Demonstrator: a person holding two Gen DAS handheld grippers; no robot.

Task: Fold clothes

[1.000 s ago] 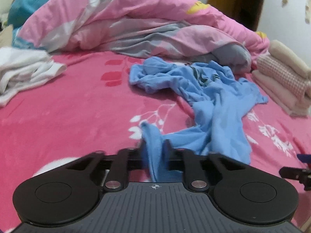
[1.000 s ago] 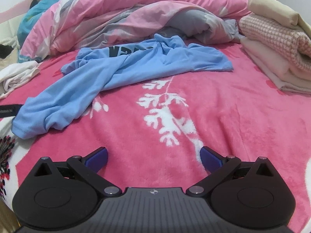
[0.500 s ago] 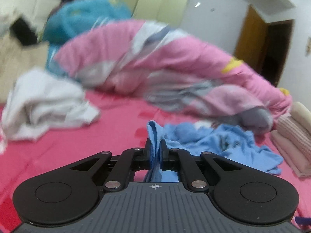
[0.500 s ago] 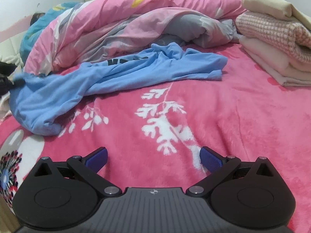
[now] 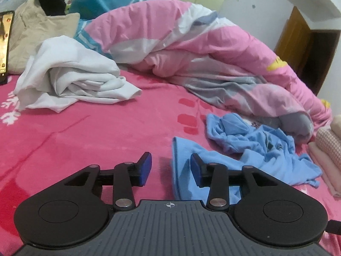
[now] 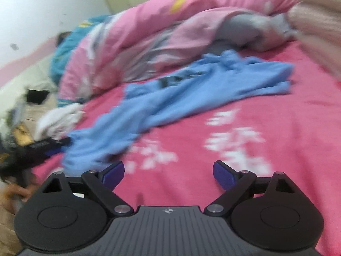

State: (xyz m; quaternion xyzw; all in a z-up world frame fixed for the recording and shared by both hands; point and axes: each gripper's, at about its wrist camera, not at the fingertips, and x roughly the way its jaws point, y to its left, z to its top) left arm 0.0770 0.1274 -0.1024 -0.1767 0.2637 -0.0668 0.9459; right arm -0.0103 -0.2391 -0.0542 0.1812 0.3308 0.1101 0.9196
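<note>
Released a moment ago, the shirt [image 5: 251,149] lies crumpled on the bed [image 5: 96,132]; left tool [image 5: 170,169] has just opened, its hem loose between the jaws. Right tool [image 6: 168,173] gapes, empty. Spreading is underway; next, regrip a corner and pull flat.

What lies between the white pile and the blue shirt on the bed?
Only bare pink bedspread lies between the white pile and the blue shirt, clearest in the left wrist view.
</note>
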